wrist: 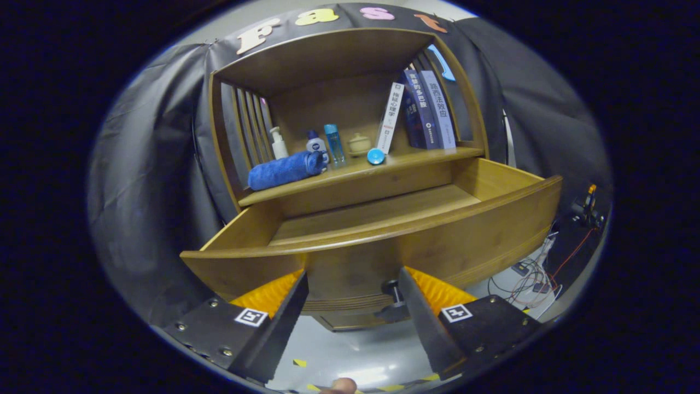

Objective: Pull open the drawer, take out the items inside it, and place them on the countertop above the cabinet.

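The wooden cabinet [350, 109] stands against the booth wall, with its drawer [383, 241] pulled fully out toward the viewer. The visible drawer floor is bare wood. The tool [353, 298] sits just in front of the drawer's front panel, its fingers [284, 312] spread wide apart and pinching nothing. A dark drawer knob [392, 290] shows just inside the right finger, low on the front panel.

On the tabletop [415, 158] above the drawer, from left to right:
- a rolled blue towel [285, 169], lying on its side at the front edge;
- a white pump bottle [278, 144], behind the towel;
- a small blue-capped white bottle [315, 143], touching the towel's right end;
- a clear blue bottle [334, 144], upright;
- a small cream lidded jar [359, 143], near the back;
- a round blue disc [375, 156], at the front edge;
- a white book [390, 117], leaning rightward;
- two dark books [429, 109], leaning against the right side.

Loose cables [528, 279] lie on the floor to the right of the cabinet.
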### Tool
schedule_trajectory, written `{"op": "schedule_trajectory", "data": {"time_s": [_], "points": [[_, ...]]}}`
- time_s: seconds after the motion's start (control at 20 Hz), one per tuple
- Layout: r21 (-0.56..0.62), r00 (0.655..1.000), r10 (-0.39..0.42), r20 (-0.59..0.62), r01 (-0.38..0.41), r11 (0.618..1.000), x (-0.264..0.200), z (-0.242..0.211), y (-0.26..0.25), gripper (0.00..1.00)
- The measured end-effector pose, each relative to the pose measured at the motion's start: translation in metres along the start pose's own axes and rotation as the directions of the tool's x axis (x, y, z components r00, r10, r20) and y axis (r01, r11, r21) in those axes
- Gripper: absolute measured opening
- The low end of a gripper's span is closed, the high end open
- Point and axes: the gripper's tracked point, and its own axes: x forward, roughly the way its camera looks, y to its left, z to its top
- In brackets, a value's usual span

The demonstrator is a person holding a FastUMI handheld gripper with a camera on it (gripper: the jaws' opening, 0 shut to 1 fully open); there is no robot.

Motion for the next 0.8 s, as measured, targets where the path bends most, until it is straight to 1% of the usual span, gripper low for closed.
{"op": "schedule_trajectory", "data": {"time_s": [0.5, 0.8], "points": [[-0.007, 1.000, 0.027, -0.006, -0.027, 1.000, 0.015, 0.009, -0.007, 1.00], [-0.027, 1.000, 0.018, 0.012, -0.017, 0.999, 0.047, 0.024, -0.004, 1.00]]}}
